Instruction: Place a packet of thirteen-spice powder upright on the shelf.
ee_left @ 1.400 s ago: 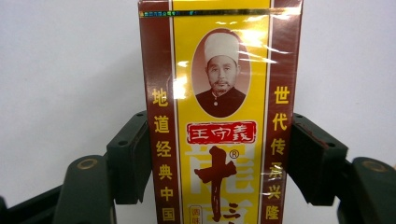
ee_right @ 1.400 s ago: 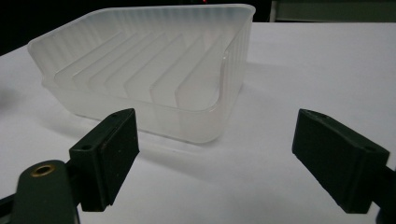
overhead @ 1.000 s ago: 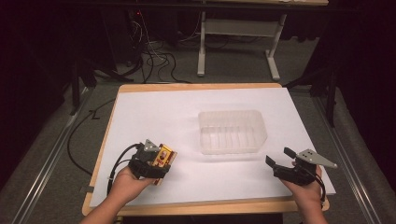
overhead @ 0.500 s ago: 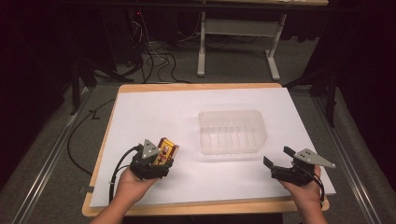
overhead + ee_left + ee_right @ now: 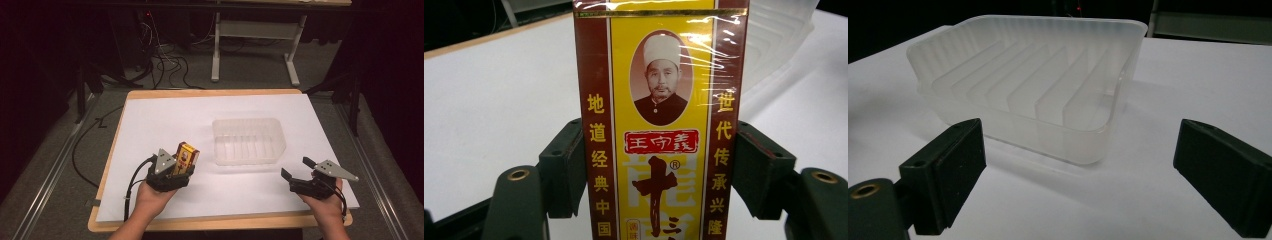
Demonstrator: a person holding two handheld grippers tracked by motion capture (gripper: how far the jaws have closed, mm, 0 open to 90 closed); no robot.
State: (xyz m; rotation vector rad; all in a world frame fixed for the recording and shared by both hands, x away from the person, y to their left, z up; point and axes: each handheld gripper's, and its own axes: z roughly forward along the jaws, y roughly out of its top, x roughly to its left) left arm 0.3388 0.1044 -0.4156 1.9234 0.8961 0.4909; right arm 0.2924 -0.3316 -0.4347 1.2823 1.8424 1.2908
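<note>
L fingers (image 5: pixel 756 172) are clamping the box (image 5: pixel 659 125) by its two narrow maroon sides, low on the body, w/ the yellow front facing the left gripper view's camera. In the high view the left gripper (image 5: pixel 172 172) is sitting lower left of centre, box (image 5: pixel 186 157) standing up out of it, just left of the tub (image 5: pixel 248 141) but not touching it.

R fingers (image 5: pixel 955 167) are standing wide apart w/ nothing btwn them; they have just been opening. The right gripper (image 5: pixel 305 175) is hovering at lower right of the high view, pointing at the tub's near corner (image 5: pixel 1088 145).

Box is looking like light cardboard, shrink-wrapped & glossy, so prob slippery and easy to dent: a side grip on the stiff edges near the middle seems best, not the broad faces. Tub is thin clear plastic w/ ribs inside, prob light & springy; rim or a short wall looks like the spot to steady it.

Desk (image 5: pixel 150 125) under both is covered in white sheet.
</note>
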